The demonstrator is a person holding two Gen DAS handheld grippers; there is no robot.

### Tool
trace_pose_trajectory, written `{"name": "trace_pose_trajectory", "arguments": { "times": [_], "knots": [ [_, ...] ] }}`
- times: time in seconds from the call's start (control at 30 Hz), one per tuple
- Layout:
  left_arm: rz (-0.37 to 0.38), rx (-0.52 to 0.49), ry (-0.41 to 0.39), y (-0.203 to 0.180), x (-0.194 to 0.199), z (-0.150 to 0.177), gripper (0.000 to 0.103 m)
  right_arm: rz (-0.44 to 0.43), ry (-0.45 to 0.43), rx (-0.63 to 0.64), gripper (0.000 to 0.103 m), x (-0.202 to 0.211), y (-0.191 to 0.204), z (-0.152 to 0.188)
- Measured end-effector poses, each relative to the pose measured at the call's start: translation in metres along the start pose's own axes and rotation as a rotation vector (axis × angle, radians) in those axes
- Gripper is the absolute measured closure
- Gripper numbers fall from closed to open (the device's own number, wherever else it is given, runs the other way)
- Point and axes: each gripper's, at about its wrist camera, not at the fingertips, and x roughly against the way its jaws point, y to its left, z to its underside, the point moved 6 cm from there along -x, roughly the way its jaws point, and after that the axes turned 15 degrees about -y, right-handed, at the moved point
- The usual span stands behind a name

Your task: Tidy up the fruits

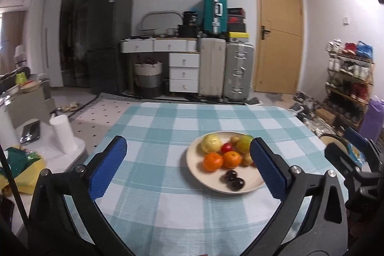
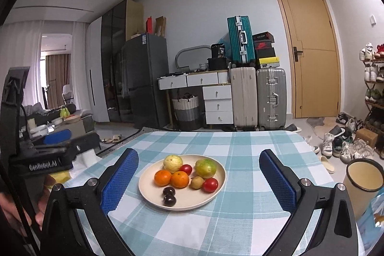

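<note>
A cream plate (image 2: 148, 196) (image 1: 249, 180) of fruit sits on the blue checked tablecloth (image 2: 240, 150). It holds two oranges (image 2: 171, 178), a yellow guava (image 2: 172, 163), a green-yellow fruit (image 2: 205, 168), two red tomatoes (image 2: 210, 184), a small brown fruit (image 2: 196, 182) and two dark plums (image 2: 169, 196). My right gripper (image 2: 200, 180) is open and empty, its jaws either side of the plate, held short of it. My left gripper (image 1: 188, 166) is open and empty, left of the plate; its right finger (image 1: 268, 167) hides the plate's right edge.
A cream cup with a dark rim (image 2: 363, 180) stands at the table's right edge beside a blue packet (image 2: 376, 210). Off the table's left side are a white roll (image 1: 62, 134) and a green-yellow bag (image 1: 21, 162). Suitcases, drawers and a door stand behind.
</note>
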Motion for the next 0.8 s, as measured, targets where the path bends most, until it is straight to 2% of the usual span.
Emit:
{"name": "trace_pose_trajectory", "arguments": {
  "times": [0.4, 0.63, 0.8],
  "knots": [
    [-0.004, -0.002, 0.016, 0.017, -0.015, 0.038, 0.001, 0.014, 0.055, 0.058, 0.000, -0.003, 0.003, 0.026],
    [0.021, -0.024, -0.018, 0.016, -0.018, 0.050, 0.001, 0.012, 0.086, 0.076, 0.000, -0.005, 0.006, 0.034],
    [0.069, -0.030, -0.039, 0.010, -0.019, 0.056, 0.001, 0.000, 0.112, 0.094, 0.000, -0.010, 0.011, 0.041]
  ]
}}
